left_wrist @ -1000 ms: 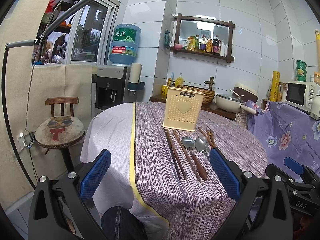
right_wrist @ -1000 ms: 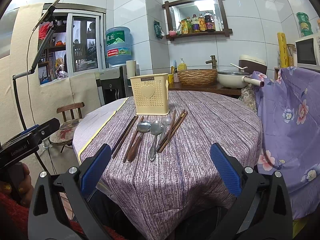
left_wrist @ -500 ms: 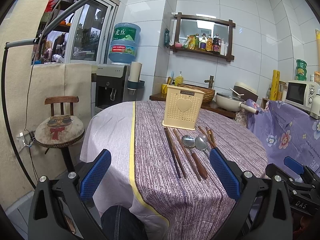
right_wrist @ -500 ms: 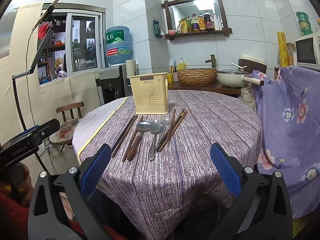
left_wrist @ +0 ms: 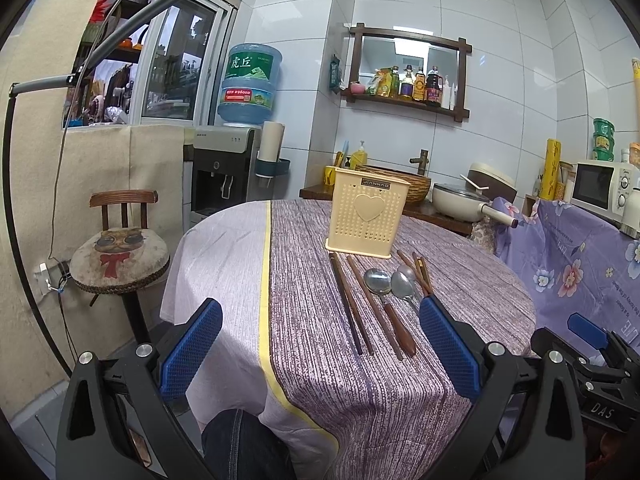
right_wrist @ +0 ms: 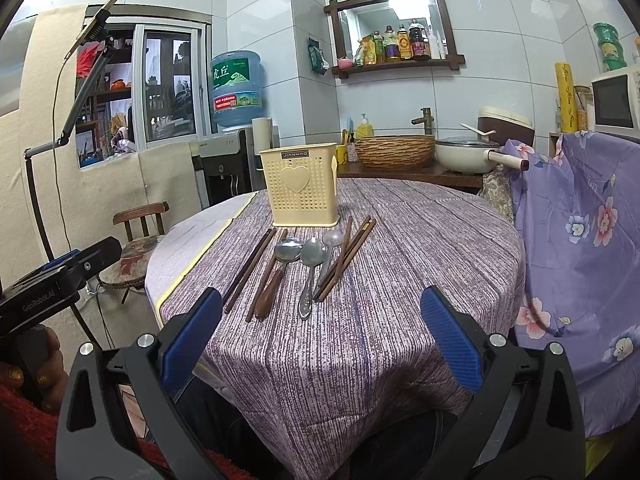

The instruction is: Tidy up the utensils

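Observation:
A cream perforated utensil holder with a heart on its front stands upright on the round table. In front of it lie dark chopsticks, a wooden-handled spoon, a metal spoon, a third spoon and another pair of chopsticks. My left gripper is open at the near table edge, short of the utensils. My right gripper is open too, just short of the handles.
A purple striped cloth covers the table, with a white cloth and yellow stripe at its left. A cushioned wooden chair stands left, a floral-covered surface right. A counter with a wicker basket and a pot lies behind.

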